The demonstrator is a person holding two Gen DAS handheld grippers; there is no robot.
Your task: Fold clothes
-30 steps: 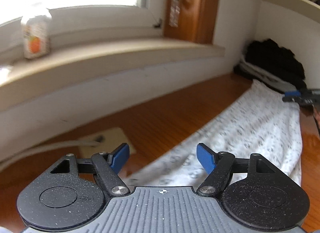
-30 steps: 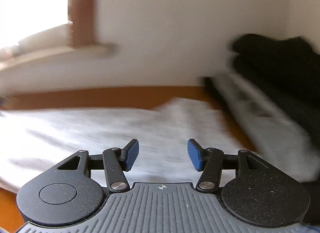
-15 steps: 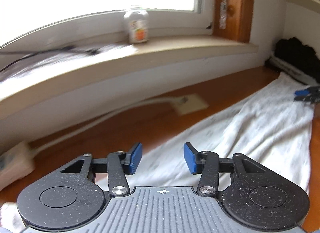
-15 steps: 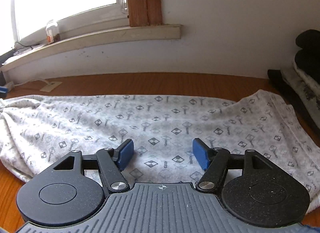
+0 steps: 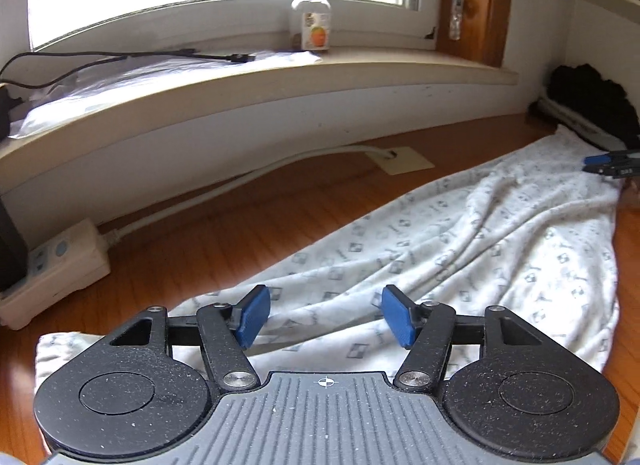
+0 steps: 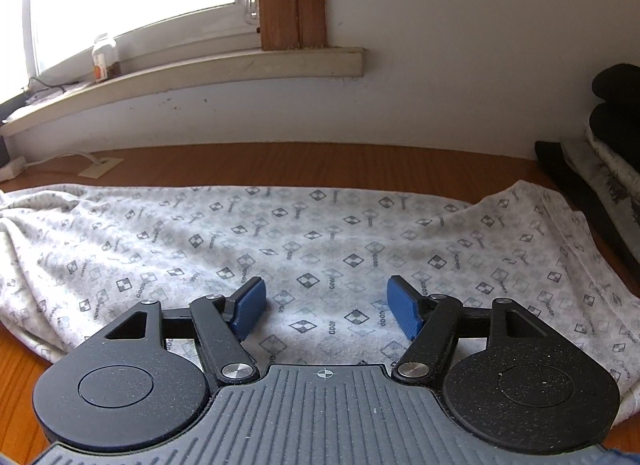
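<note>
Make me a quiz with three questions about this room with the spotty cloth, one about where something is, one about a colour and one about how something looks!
1. Where does the little bottle stand?
A. on the windowsill
B. on the cloth
C. on the floor

2. What colour are the pads on the right gripper?
A. red
B. blue
C. green

3. How does the patterned cloth lie on the wooden table?
A. rolled into a ball
B. spread out with some wrinkles
C. hanging from a hook

Answers:
1. A, it stands on the sill under the window.
2. B, both pads are blue.
3. B, it lies stretched across the table, creased in places.
</note>
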